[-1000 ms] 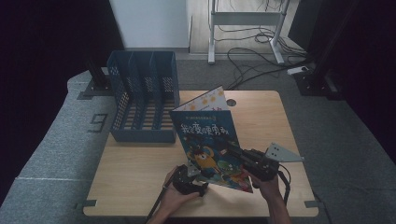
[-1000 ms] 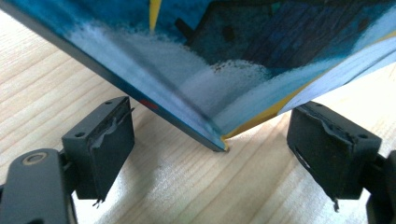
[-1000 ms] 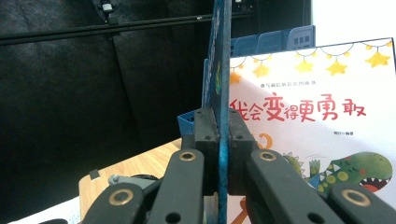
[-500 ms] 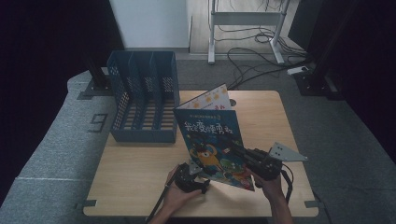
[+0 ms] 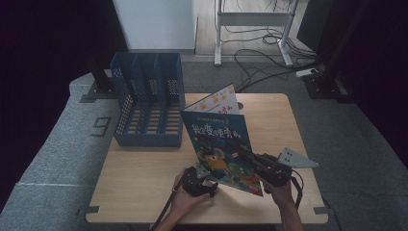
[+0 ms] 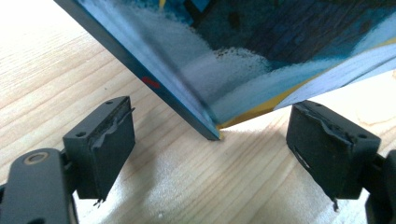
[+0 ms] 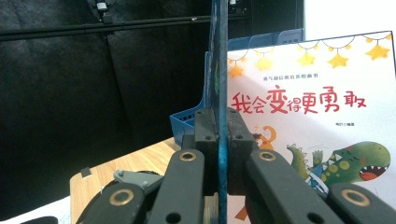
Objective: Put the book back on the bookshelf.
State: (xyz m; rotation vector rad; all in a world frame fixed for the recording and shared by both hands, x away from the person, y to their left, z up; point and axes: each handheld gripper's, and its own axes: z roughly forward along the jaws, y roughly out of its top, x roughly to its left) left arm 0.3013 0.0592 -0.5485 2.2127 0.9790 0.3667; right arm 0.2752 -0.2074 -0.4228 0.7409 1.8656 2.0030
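**Blue picture book held up on edge by right claw**

A blue picture book (image 5: 219,149) is held tilted above the wooden table (image 5: 139,178), its lower corner down near the table's front. The right claw (image 5: 248,155) is clamped on the book; in the right gripper view the jaws are seen closed tight on the book's thin edge (image 7: 218,140). The left claw (image 5: 207,180) is held wide, nothing gripped; in the left gripper view the book's bottom corner (image 6: 212,130) is seen between the spread jaws, just above or touching the table, not told for sure. A second, white picture book (image 5: 217,102) with a dinosaur cover is seen behind the blue one. A blue file rack (image 5: 146,103) is placed at the table's back left, well apart from both claws.
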